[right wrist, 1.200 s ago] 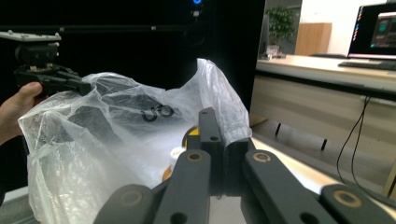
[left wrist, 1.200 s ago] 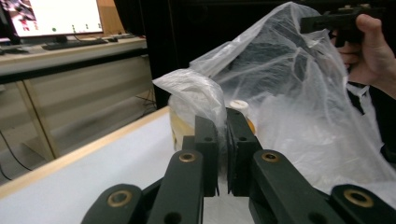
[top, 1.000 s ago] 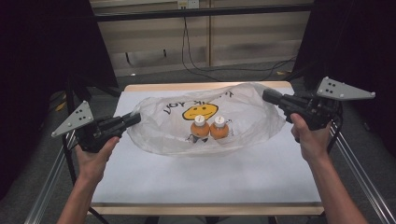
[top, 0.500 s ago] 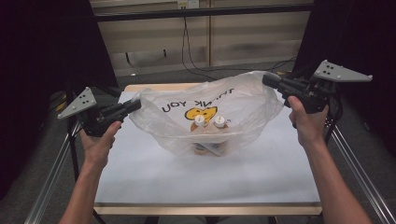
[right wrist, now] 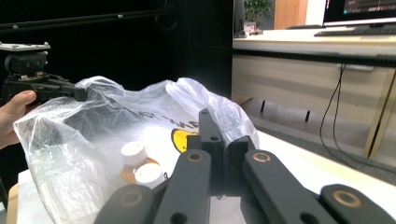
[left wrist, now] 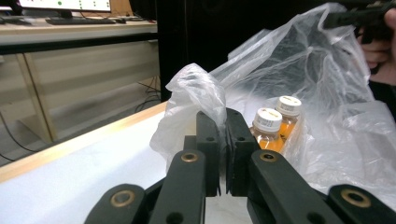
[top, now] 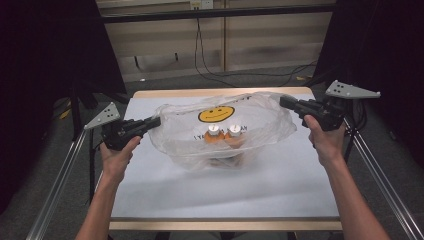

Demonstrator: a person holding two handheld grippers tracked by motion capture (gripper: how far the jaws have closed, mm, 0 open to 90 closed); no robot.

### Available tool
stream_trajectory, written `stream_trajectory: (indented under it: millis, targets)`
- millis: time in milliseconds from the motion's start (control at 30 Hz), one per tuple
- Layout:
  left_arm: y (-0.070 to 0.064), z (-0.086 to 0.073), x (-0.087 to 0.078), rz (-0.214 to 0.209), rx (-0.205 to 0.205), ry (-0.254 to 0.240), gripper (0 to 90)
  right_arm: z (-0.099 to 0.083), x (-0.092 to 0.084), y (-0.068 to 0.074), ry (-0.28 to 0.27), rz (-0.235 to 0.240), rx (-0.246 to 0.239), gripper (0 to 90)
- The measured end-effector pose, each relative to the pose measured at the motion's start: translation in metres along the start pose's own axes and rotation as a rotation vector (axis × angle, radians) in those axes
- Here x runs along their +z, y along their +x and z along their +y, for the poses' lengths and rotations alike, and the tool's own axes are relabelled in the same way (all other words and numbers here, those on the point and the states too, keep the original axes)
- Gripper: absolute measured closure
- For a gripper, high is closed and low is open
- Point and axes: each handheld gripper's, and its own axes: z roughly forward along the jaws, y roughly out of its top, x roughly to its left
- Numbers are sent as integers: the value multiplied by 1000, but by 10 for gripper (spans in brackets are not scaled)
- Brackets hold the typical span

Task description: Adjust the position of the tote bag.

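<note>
Clear plastic bag [top: 260, 125] hangs at frame centre above the white desk [top: 225, 185], stretched between both claws: left claw [top: 156, 121] clamped on its left edge, right claw [top: 285, 102] clamped on its right edge. Two orange bottles [top: 223, 134] sit inside.

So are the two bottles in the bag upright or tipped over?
Upright: both orange bottles stand side by side in the clear plastic bag, white caps on top. The left gripper and right gripper pinch its edges.
</note>
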Motion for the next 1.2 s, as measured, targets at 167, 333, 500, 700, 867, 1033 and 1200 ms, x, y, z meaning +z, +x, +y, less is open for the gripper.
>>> stream_trajectory:
  millis: [167,333,500,700,867,1033,1200]
  targets:
    - [3,-9,6,-16,-15,29,869,-15,6,-4,18,6,25,900]
    - [6,-16,12,-6,-21,63,869,-33,10,-9,20,18,53,900]
    - [7,-25,18,-19,-17,98,869,-44,14,-15,46,3,74,900]
    - [12,-41,23,-25,-42,142,869,-56,19,-18,78,-12,91,900]
    - [14,-48,30,-29,-51,174,869,-63,20,-21,96,-27,106,900]
    - [15,-54,36,-27,-48,208,869,-71,24,-25,130,-43,111,900]
    - [16,-64,42,-26,-60,241,872,-82,29,-30,175,-62,111,900]
